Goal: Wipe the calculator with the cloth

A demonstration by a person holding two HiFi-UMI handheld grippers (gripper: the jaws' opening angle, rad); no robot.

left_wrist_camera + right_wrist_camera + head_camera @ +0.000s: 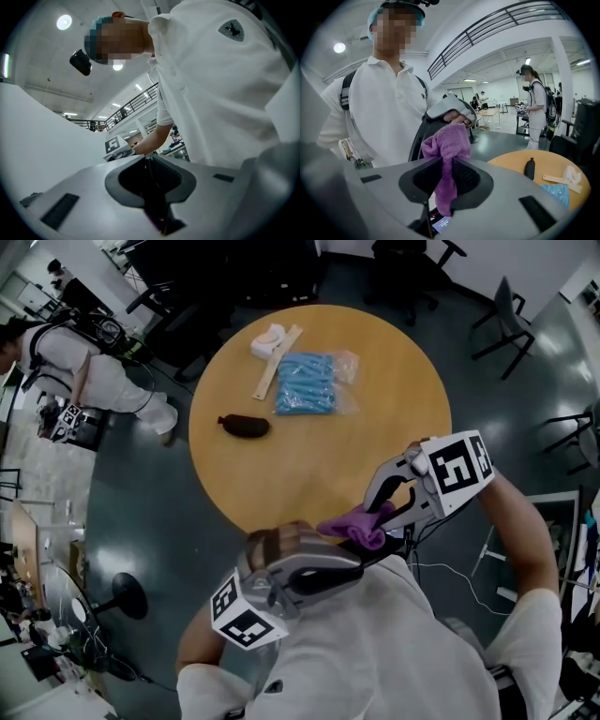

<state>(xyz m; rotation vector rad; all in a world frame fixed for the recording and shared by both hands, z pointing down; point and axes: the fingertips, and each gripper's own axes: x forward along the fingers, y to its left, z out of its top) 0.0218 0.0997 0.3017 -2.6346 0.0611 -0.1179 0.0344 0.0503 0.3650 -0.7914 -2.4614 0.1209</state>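
Jaws of right gripper (443,174) clamp cloth (446,143), hiding most of calculator (440,224).

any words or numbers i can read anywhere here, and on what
No text reads clearly.
Left cube: black and white square pattern only, no words.
Right cube: the same, a pattern, no words.
Shirt emblem: too small to read.
Small lit screen below the cloth: some print, too blurred to read.
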